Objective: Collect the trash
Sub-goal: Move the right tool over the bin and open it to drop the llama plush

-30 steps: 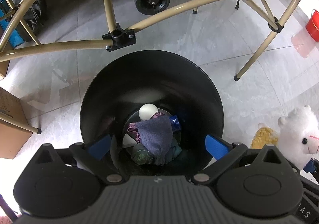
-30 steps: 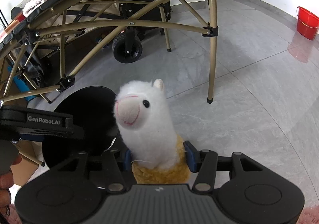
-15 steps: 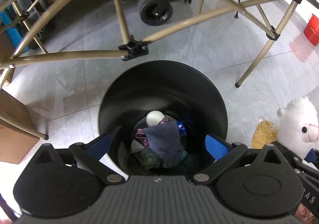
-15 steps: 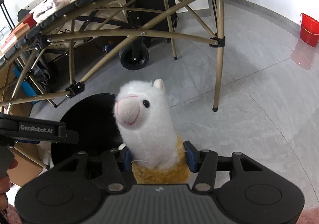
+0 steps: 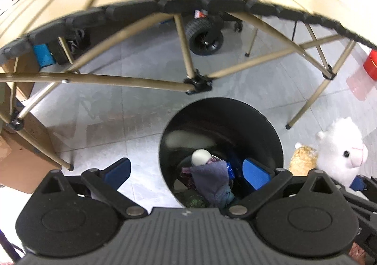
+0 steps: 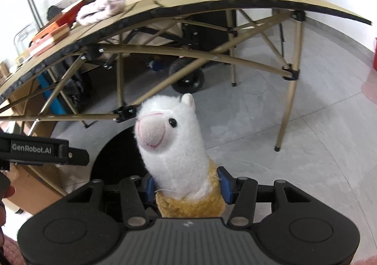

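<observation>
- Right tongs [image 6: 186, 186] clench the fluffy white-and-tan alpaca plush toy [image 6: 174, 147].
- Left tongs [image 5: 186, 170], released, hover over the round black trash bin [image 5: 259, 119].
- Next: the toy goes left, over the bin.

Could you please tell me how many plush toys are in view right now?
1: the white alpaca plush, clamped at its yellow base in the right gripper, beside the black bin. Others may be hidden inside the bin.

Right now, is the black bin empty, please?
No: the black bin holds a purple cloth and a white ball.
</observation>
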`<action>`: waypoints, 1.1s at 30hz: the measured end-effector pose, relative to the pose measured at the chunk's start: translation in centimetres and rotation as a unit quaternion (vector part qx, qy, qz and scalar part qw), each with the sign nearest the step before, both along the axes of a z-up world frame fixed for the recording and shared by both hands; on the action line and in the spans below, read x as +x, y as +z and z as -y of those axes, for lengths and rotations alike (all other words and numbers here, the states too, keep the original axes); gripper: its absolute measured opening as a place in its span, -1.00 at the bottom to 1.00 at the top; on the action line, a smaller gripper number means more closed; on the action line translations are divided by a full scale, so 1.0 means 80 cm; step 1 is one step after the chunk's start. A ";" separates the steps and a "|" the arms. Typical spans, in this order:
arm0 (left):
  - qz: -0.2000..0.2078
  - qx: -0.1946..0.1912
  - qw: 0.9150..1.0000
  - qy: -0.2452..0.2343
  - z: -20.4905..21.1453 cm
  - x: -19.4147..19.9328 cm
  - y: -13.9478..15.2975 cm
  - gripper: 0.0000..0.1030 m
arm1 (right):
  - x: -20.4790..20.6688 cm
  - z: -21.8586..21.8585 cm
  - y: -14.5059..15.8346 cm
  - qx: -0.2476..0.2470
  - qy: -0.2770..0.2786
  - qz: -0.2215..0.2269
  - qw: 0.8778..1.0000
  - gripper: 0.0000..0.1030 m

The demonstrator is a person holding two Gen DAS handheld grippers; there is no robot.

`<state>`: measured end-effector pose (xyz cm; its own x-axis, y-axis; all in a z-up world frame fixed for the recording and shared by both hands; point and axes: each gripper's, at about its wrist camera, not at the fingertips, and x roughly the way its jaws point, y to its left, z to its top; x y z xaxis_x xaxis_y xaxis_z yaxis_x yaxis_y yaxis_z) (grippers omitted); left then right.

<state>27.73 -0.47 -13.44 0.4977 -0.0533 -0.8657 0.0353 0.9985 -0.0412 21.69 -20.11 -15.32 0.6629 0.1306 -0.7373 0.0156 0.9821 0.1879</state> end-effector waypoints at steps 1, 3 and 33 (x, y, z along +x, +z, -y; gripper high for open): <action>0.001 0.000 1.000 0.003 -0.005 -0.001 0.003 1.00 | 0.002 -0.004 0.000 0.002 0.005 0.000 1.000 -0.01; 0.004 -0.001 1.000 0.010 -0.016 -0.003 0.008 1.00 | 0.005 -0.014 0.001 0.001 0.012 0.001 1.000 -0.01; -0.029 0.029 0.994 0.096 -0.098 -0.001 -0.016 1.00 | 0.087 -0.106 -0.051 0.012 0.067 -0.103 0.992 -0.01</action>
<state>27.62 7.40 -14.70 0.4429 0.0891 -0.8921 -0.1580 0.9872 0.0201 28.63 -11.60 -19.42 0.4732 0.2267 -0.8513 -0.0742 0.9731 0.2179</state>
